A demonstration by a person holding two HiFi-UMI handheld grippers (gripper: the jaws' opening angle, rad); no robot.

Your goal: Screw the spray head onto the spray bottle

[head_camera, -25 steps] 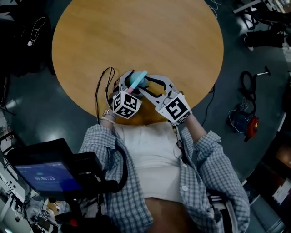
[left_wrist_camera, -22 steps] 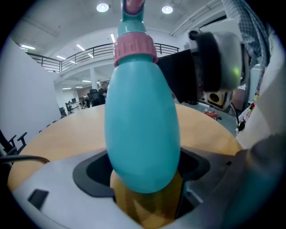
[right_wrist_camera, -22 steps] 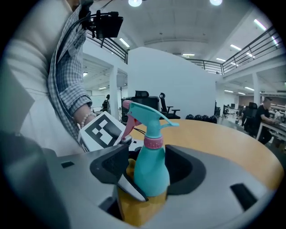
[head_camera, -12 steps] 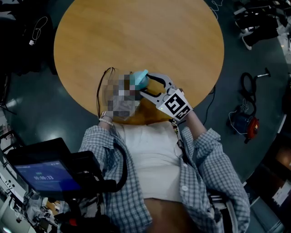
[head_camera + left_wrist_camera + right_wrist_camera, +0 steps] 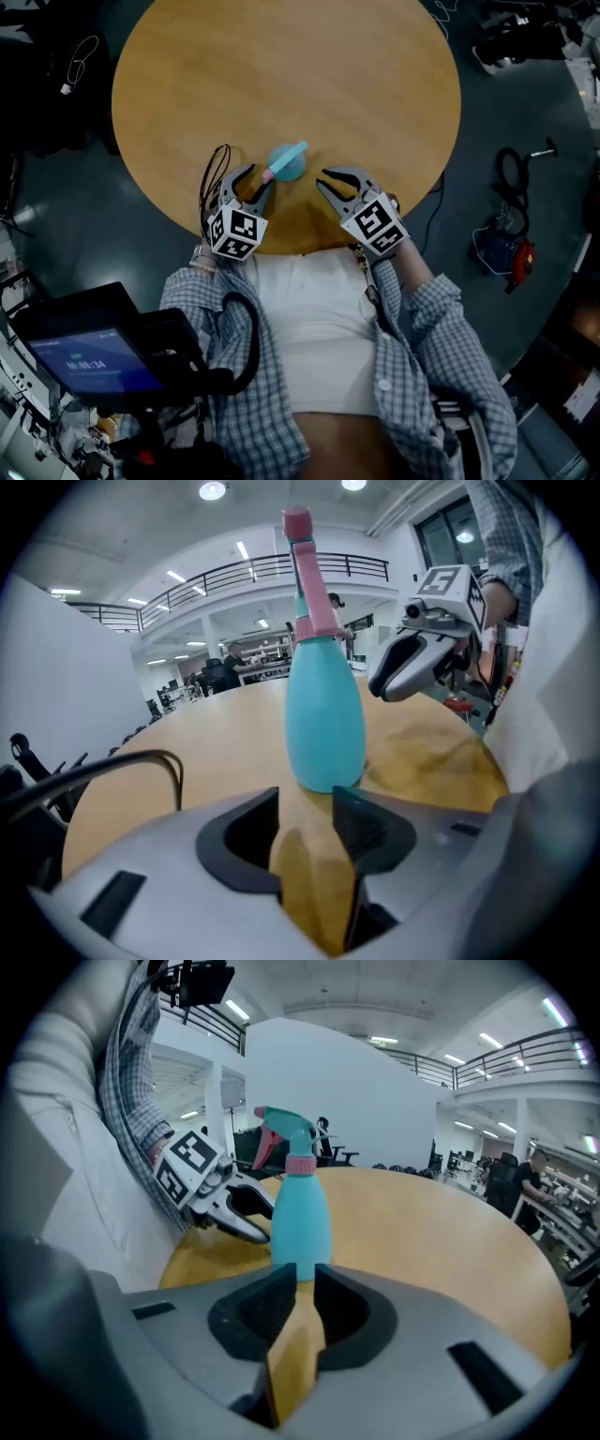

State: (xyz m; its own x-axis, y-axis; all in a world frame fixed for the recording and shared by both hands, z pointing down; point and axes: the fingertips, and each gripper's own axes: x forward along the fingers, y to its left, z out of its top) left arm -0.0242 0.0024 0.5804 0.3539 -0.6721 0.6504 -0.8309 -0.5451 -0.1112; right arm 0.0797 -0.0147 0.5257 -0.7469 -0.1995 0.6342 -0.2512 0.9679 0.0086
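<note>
On the table (image 5: pixel 281 75) between left gripper (image 5: pixel 260 176) and right gripper (image 5: pixel 322 178), touching neither: upright blue bottle (image 5: pixel 324 714), spray head (image 5: pixel 305 574) on top. Both sets of jaws just closing some, empty, not shut.

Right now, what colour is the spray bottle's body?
Turquoise; the spray bottle shows best in the left gripper view.

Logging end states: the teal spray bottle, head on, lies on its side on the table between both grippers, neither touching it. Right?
No: the spray bottle stands upright, as the left gripper view shows. Otherwise right: spray head on, on the table, left gripper and right gripper clear of it, their jaws having just been closing with nothing between them.
</note>
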